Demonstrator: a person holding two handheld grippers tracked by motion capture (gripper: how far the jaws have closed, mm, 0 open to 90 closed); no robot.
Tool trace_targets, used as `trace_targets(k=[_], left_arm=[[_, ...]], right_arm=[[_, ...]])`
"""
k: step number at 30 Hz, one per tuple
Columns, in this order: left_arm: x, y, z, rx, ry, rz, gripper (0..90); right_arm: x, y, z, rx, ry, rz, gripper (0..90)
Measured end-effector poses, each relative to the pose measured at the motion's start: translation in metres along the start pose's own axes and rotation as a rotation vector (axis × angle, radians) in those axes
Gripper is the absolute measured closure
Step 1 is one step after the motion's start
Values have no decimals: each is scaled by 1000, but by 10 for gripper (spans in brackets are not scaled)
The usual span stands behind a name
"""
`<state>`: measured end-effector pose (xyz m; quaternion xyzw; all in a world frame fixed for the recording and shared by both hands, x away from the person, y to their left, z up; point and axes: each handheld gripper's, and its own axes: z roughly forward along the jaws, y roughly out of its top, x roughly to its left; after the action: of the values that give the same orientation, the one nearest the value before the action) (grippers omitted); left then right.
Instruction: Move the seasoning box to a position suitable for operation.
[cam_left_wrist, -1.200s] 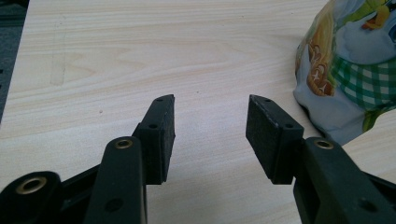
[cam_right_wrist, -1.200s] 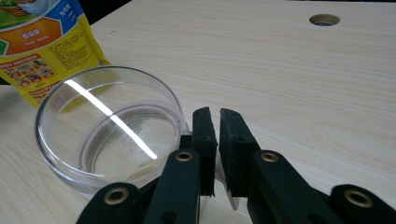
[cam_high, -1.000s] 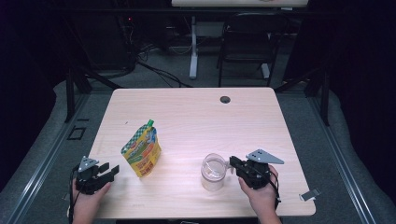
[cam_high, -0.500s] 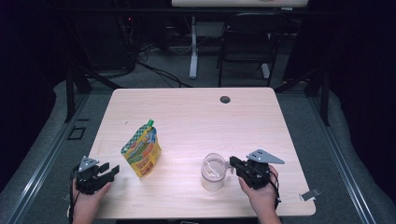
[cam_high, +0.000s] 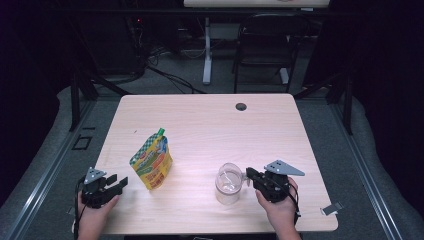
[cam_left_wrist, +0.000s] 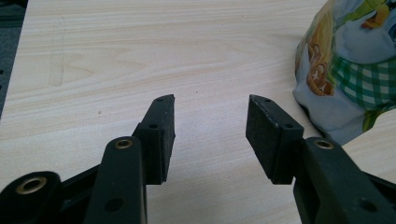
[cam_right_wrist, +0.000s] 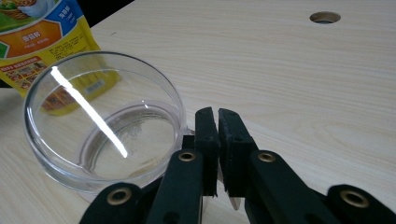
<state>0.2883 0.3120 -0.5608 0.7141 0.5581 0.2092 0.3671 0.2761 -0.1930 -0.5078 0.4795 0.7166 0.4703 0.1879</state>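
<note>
Black jaws of the right gripper (cam_right_wrist: 216, 112) are pressed almost together, pinching what looks like the clear handle of the glass cup (cam_right_wrist: 105, 130). The cup stands upright and empty near the table's (cam_high: 210, 120) front edge, right of centre. Toward the front left corner, the left gripper (cam_left_wrist: 210, 105) rests with its jaws spread and nothing between them, just beside the colourful pouch (cam_high: 151, 161). The pouch stands with its green cap (cam_high: 160, 132) on. I judge the cup secured, with taking and opening the pouch yet to come.
</note>
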Motion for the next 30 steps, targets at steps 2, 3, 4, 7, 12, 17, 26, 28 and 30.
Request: trace_targets(k=[2,3,4,7,12,17,26,28,30], left_arm=[[0,0,0,-3,-1,-1,521],[0,0,0,-3,0,0,521],[0,0,0,-3,0,0,521],[0,0,0,-2,0,1,521],[0,0,0,-1,1,0,521],[0,0,1,-1,1,0,521],[0,0,1,-2,2,1,521],[0,0,1,-2,2,1,521],[0,0,1,-1,2,1,521]], right_arm=[[0,0,0,0,1,4,870],[0,0,0,1,2,5,871],[0,0,0,1,2,5,871],[-1,0,0,0,2,7,870],[-1,0,0,-3,4,10,868],[-1,0,0,-2,4,11,868],[-1,-1,0,-5,5,16,868],[-1,-1,0,-5,5,16,868],[-1,-1,0,-4,7,21,869]])
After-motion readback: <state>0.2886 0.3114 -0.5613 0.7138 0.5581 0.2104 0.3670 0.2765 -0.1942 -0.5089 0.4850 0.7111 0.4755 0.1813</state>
